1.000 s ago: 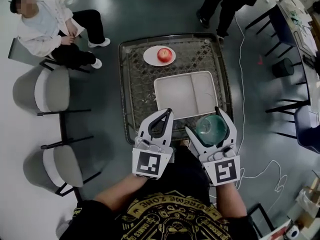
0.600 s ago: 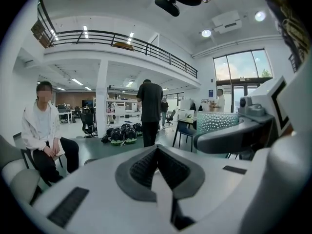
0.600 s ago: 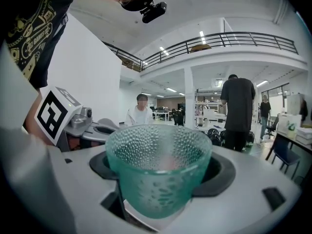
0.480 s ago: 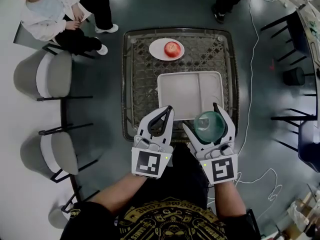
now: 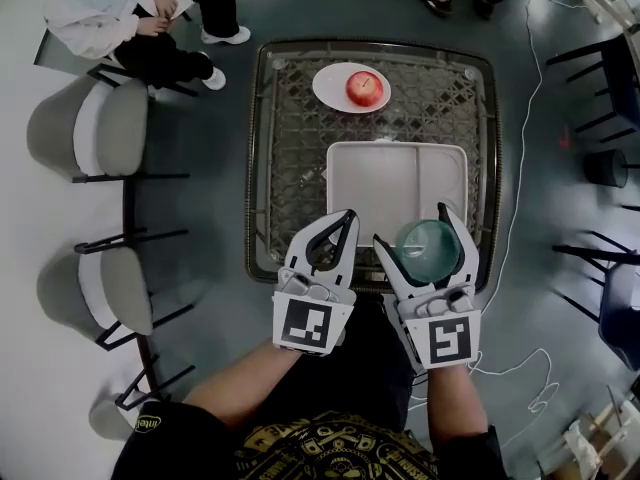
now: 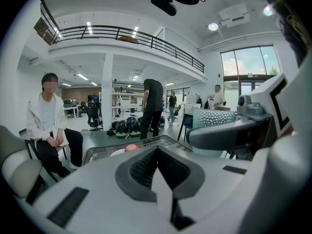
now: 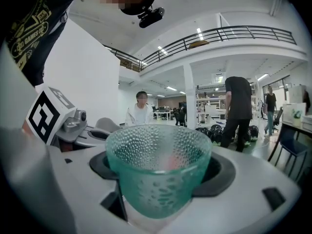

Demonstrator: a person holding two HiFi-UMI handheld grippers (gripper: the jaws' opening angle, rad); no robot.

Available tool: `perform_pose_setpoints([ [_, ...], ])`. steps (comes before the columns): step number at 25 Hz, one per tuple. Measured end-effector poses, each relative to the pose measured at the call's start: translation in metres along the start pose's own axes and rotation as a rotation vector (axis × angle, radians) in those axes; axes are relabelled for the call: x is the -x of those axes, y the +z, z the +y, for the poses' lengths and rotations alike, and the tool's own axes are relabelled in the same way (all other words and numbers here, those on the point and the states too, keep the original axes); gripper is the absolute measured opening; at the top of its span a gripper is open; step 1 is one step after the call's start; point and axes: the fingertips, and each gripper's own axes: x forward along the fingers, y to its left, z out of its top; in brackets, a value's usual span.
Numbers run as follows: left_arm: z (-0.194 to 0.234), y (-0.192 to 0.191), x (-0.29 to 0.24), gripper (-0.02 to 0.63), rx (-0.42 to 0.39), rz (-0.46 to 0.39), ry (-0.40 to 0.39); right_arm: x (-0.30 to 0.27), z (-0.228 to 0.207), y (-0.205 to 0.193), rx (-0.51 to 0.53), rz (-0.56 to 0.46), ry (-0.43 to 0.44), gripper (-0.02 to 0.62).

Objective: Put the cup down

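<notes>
Cup (image 5: 427,251) clamped in my right gripper (image 5: 414,230) hung near the front edge of the table (image 5: 258,168), left gripper (image 5: 340,220) closed on nothing; an early release risked tipping it off.

Shirt print: "GAMES" in gold on the person's black shirt (image 7: 34,26), seen from the right gripper view.
Remaining lettering: too small to read.
</notes>
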Motion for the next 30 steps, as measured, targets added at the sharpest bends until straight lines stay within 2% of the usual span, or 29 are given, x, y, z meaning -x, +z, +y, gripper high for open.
perform_pose_setpoints([
  [8, 0.015, -0.022, -0.017, 0.002, -0.006, 0.005, 0.012, -0.022, 0.003, -0.029, -0.021, 0.007, 0.001, 0.394],
  [15, 0.029, -0.059, -0.028, 0.002, 0.021, 0.032, 0.048, -0.04, 0.001, -0.061, -0.026, 0.023, 0.003, 0.394],
  [30, 0.028, -0.107, -0.064, 0.002, 0.035, 0.076, 0.061, -0.072, -0.017, -0.122, -0.014, 0.043, 0.001, 0.394],
])
